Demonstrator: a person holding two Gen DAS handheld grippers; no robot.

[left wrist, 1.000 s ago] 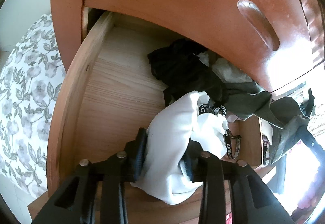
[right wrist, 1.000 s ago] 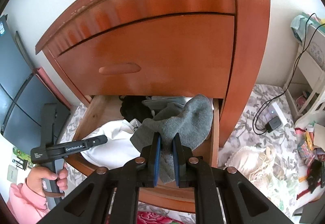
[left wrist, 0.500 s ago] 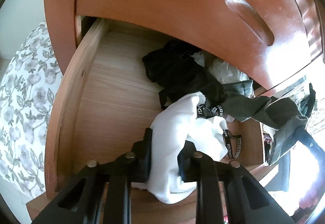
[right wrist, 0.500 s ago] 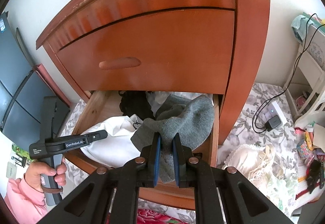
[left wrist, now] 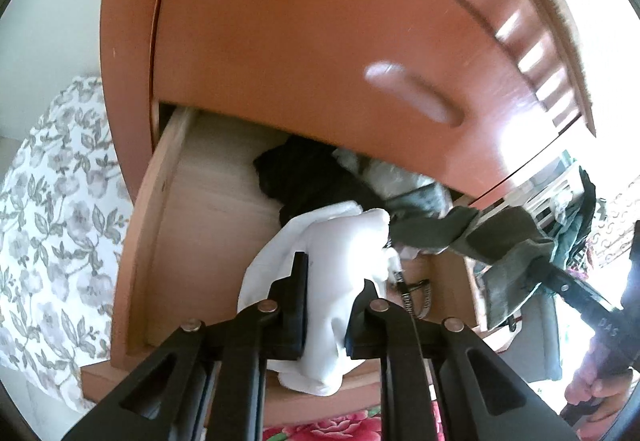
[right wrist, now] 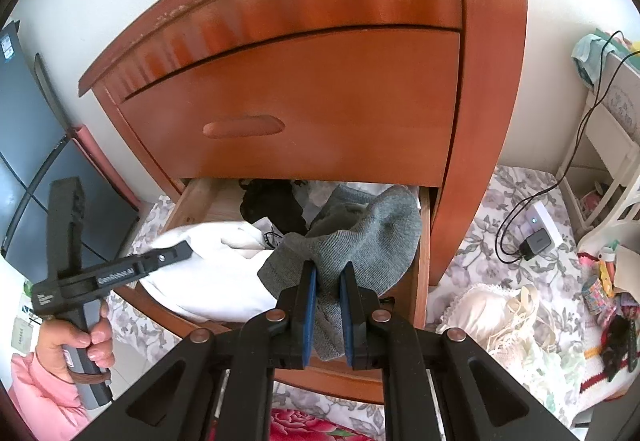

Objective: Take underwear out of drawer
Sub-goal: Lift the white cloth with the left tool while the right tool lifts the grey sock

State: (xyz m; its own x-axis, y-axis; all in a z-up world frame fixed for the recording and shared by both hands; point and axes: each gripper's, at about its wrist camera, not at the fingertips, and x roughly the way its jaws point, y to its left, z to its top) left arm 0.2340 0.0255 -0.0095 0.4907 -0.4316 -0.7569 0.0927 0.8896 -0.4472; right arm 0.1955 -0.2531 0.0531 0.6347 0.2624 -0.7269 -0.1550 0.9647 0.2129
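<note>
- Drawer (right wrist: 200,201) of pale wood, pulled out at the bottom of a reddish-brown wooden nightstand (right wrist: 320,101), holds a heap of underwear: white cotton garment (left wrist: 332,253) at its front left, grey knit garment (right wrist: 368,237) at front right, black lacy piece (left wrist: 304,177) further back.
- Left gripper (left wrist: 332,281), of black plastic, has its jaws closing, with a fold of the white cotton garment pinched between them; the cloth hangs over the drawer's front edge.
- Right gripper (right wrist: 329,281), with blue pads, is clamped on the grey knit garment, which drapes out over the drawer's front right corner.
- Left wrist view alone shows the bare drawer floor (left wrist: 216,225) along the left wall, free of cloth, and a black printed strap (left wrist: 416,293) beside the white garment.
- Right wrist view alone shows the nightstand's chipped top edge, a hand (right wrist: 76,341) in a pink sleeve on the left gripper's handle, a cream lace bra (right wrist: 492,309) on the floral floor covering (right wrist: 480,209), and a black charger (right wrist: 536,241) with its cable.
- Closed upper drawer front (right wrist: 300,121) overhangs the rear of the open drawer, so the way out is at the front.
</note>
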